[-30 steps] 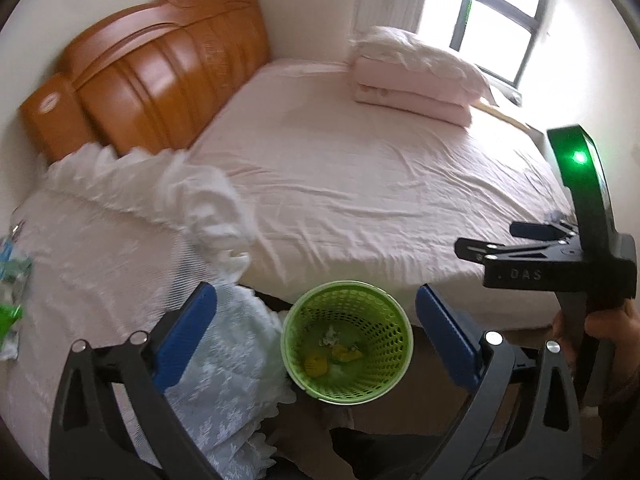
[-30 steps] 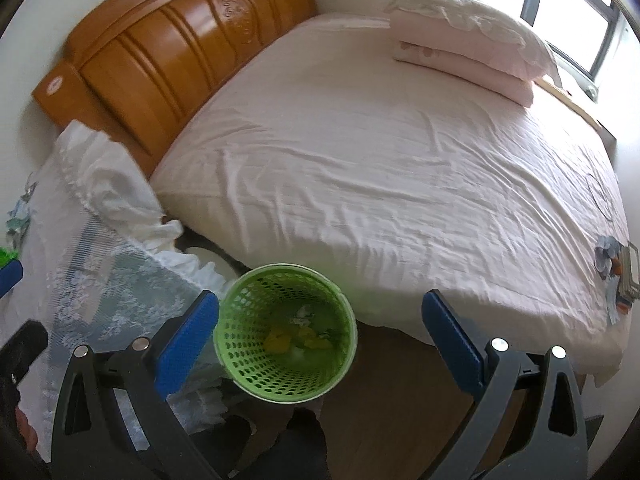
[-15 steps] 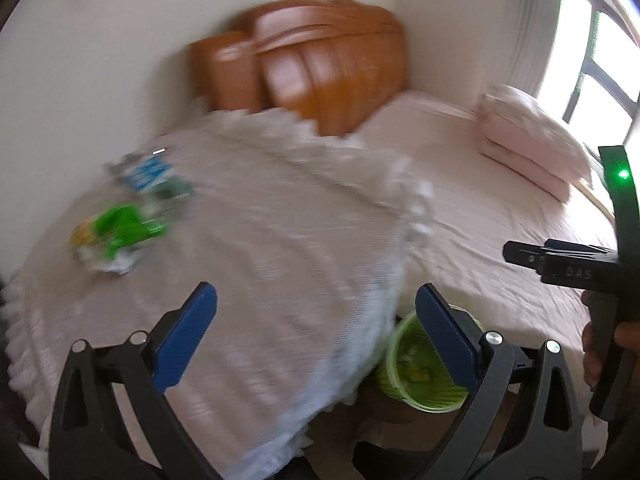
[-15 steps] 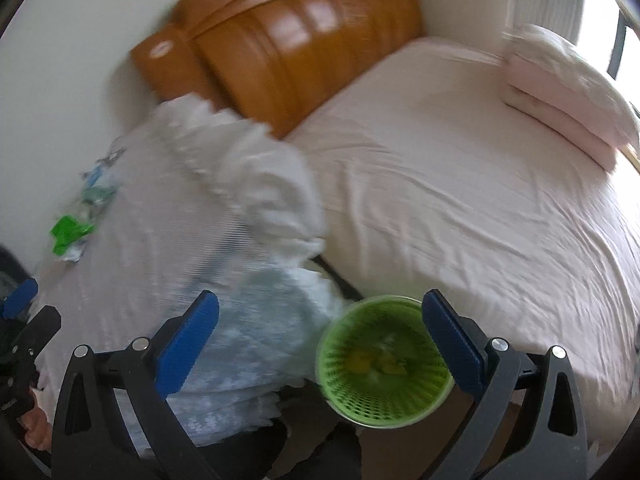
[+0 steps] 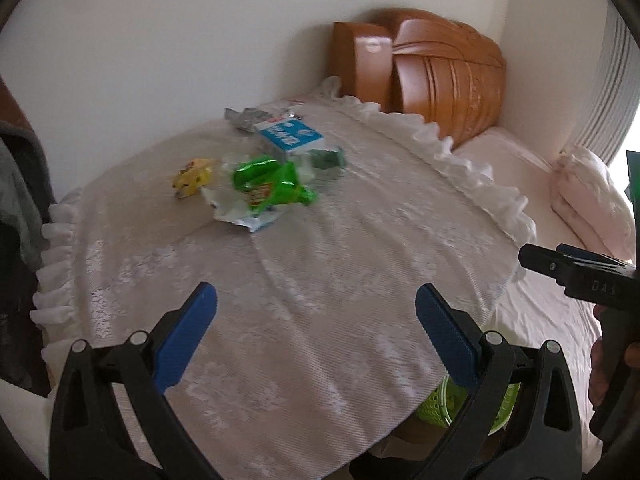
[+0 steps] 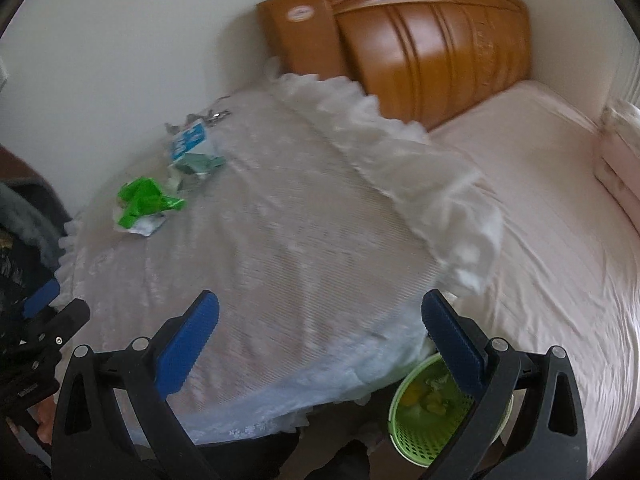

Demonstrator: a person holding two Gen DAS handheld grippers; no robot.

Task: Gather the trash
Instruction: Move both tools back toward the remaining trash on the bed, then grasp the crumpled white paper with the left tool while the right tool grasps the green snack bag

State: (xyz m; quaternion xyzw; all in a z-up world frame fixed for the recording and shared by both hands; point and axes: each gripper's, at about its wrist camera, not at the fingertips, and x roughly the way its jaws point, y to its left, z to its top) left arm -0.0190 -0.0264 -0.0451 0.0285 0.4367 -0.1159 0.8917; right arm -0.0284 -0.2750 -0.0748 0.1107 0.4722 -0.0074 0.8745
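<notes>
Trash lies in a cluster on the far side of a round table with a white lace cloth (image 5: 320,280): a green wrapper (image 5: 268,182) (image 6: 146,198), a yellow wrapper (image 5: 192,178), a blue and white carton (image 5: 288,136) (image 6: 190,142), and silver foil (image 5: 244,116). A green mesh basket (image 6: 432,416) (image 5: 460,404) with yellow scraps inside stands on the floor between table and bed. My left gripper (image 5: 316,336) hovers open over the table's near half, nothing between its fingers. My right gripper (image 6: 320,336) is open too, over the table edge beside the basket.
A bed with a pink sheet (image 6: 560,220) and a wooden headboard (image 6: 420,52) fills the right side, with folded pillows (image 5: 588,200) at its far end. The white wall (image 5: 160,40) stands behind the table. A dark garment (image 5: 16,168) hangs at the left edge.
Both grippers have swung left and up, from looking down at the basket and bed to facing the table with its trash. Both stay open.
</notes>
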